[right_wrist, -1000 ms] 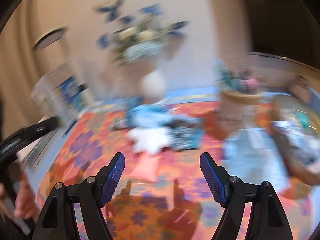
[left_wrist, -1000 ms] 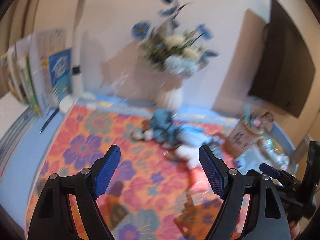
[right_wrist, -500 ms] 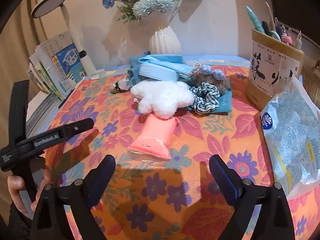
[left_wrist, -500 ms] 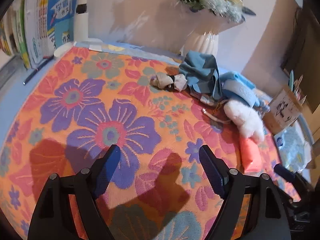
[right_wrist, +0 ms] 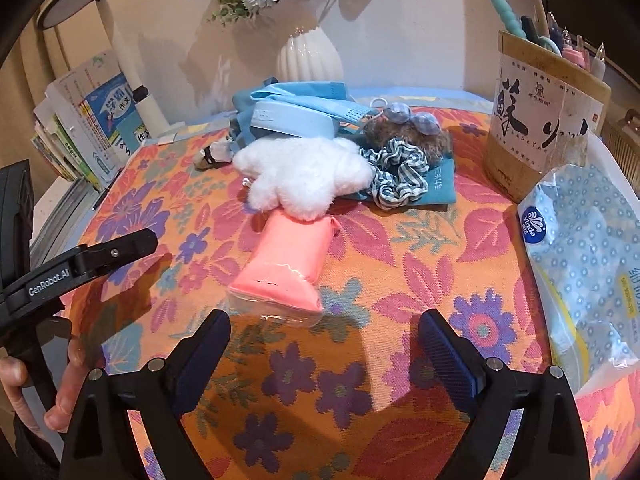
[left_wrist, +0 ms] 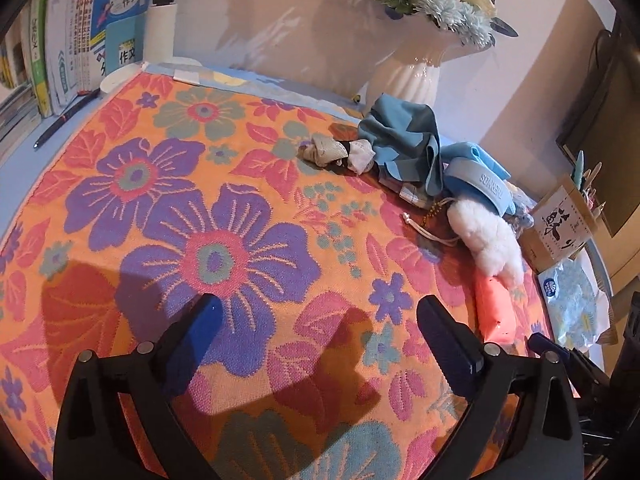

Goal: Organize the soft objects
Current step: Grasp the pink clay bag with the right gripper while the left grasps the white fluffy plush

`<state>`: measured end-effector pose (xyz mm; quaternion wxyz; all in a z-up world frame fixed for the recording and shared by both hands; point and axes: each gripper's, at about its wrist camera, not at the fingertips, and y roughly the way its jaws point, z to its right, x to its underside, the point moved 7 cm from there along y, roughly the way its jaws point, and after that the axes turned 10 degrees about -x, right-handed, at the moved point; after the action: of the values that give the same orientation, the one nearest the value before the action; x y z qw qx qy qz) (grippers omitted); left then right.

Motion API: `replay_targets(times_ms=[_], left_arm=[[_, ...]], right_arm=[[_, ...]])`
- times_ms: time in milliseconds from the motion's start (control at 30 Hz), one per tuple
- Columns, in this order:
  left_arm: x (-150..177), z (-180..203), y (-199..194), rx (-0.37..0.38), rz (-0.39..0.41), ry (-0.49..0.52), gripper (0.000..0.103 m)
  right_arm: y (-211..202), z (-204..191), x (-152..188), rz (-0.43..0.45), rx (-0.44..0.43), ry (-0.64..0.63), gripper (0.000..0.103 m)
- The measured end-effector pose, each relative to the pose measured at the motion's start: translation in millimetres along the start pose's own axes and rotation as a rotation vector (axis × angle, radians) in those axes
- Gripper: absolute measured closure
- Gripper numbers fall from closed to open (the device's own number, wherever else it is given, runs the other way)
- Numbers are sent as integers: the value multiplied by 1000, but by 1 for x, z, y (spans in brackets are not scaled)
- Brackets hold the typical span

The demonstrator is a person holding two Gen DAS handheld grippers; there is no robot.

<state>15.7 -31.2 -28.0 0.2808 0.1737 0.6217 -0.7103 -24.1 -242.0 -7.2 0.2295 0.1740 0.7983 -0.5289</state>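
A heap of soft things lies at the back of the flowered mat (right_wrist: 360,272): a white plush (right_wrist: 308,176), a pink pouch (right_wrist: 284,264), a checked scrunchie (right_wrist: 396,176), a brown fuzzy piece (right_wrist: 412,132) and blue cloth (right_wrist: 304,100). My right gripper (right_wrist: 324,328) is open just short of the pink pouch, with nothing between its fingers. My left gripper (left_wrist: 320,312) hovers over bare mat, its jaws opening and empty. The blue cloth (left_wrist: 408,140), a beige sock (left_wrist: 332,152), the plush (left_wrist: 488,240) and the pouch (left_wrist: 494,312) lie to its far right.
A white vase (right_wrist: 308,56) with flowers stands behind the heap. Books (left_wrist: 80,32) and a lamp post (left_wrist: 160,12) line the left, with a pen (left_wrist: 64,120) beside them. A pen holder (right_wrist: 548,120) and a tissue pack (right_wrist: 588,272) crowd the right. A hand (right_wrist: 60,392) grips the left tool.
Both grippers have sunk toward the mat and tipped downward, so the wall has left view. Both pairs of jaws stand wider than a second ago.
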Motion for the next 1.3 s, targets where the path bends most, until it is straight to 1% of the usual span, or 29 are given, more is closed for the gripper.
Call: replay_targets(times_ms=[133, 233, 333, 367, 400, 433, 500, 533, 567, 633, 667, 733, 767, 833, 867, 900, 933, 967, 1033, 1133, 1200, 1233, 1267, 1300], left_arm=[[0, -3, -2, 26, -1, -19, 5], [1, -4, -3, 32, -1, -24, 5], [1, -2, -3, 9, -8, -9, 5], [1, 2, -3, -6, -14, 16, 5], [1, 6, -4, -6, -21, 36, 6], [-1, 11, -5, 6, -29, 50, 6], [-9, 28, -15, 69, -33, 58, 6], [-17, 38, -21, 100, -21, 64, 6], [-22, 45, -25, 114, -11, 72, 5], [-36, 66, -28, 146, 0, 106, 5], [-41, 75, -26, 155, -5, 122, 5], [-52, 90, -15, 170, -4, 137, 5], [-53, 96, -12, 174, -8, 149, 5], [-50, 113, 5, 196, -56, 201, 6], [-48, 122, 12, 199, -73, 225, 6], [-48, 127, 16, 194, -70, 240, 8], [-48, 131, 19, 186, -56, 252, 8], [-49, 135, 23, 174, -43, 263, 8], [-50, 142, 33, 173, -51, 274, 9], [-51, 147, 43, 233, -94, 260, 9], [-52, 148, 50, 243, -126, 252, 9], [-51, 149, 55, 244, -147, 262, 9], [-48, 152, 60, 241, -163, 277, 9], [-47, 153, 64, 232, -167, 291, 12]], right_arm=[[0, 1, 0, 1, 7, 3, 8], [-1, 3, 0, 2, 14, 9, 8], [-1, 4, 0, -5, 19, 19, 8], [-2, 6, 0, -13, 17, 37, 8], [-2, 7, -1, -24, -9, 83, 8], [-2, 8, -2, -26, -45, 129, 2], [-6, 10, -10, 17, -179, 277, 0], [-6, 9, -13, 26, -209, 305, 0], [-3, 9, -18, 30, -202, 309, 0], [4, 7, -23, 20, -104, 244, 1], [10, 3, -25, 9, -46, 178, 8], [16, -3, -24, 8, -9, 114, 18], [19, -4, -22, 11, 5, 101, 18], [19, -6, -24, 25, 24, 77, 18], [20, -9, -26, 29, 24, 65, 22], [22, -8, -26, 28, 38, 60, 28], [23, -7, -26, 25, 55, 64, 39], [22, -4, -26, 31, 73, 77, 45], [21, -3, -26, 39, 65, 89, 46], [21, -1, -27, 43, 53, 104, 47], [22, -1, -28, 42, 63, 99, 48], [23, -2, -28, 40, 73, 92, 51], [25, -4, -29, 34, 83, 82, 56], [25, -9, -28, 32, 97, 71, 56]])
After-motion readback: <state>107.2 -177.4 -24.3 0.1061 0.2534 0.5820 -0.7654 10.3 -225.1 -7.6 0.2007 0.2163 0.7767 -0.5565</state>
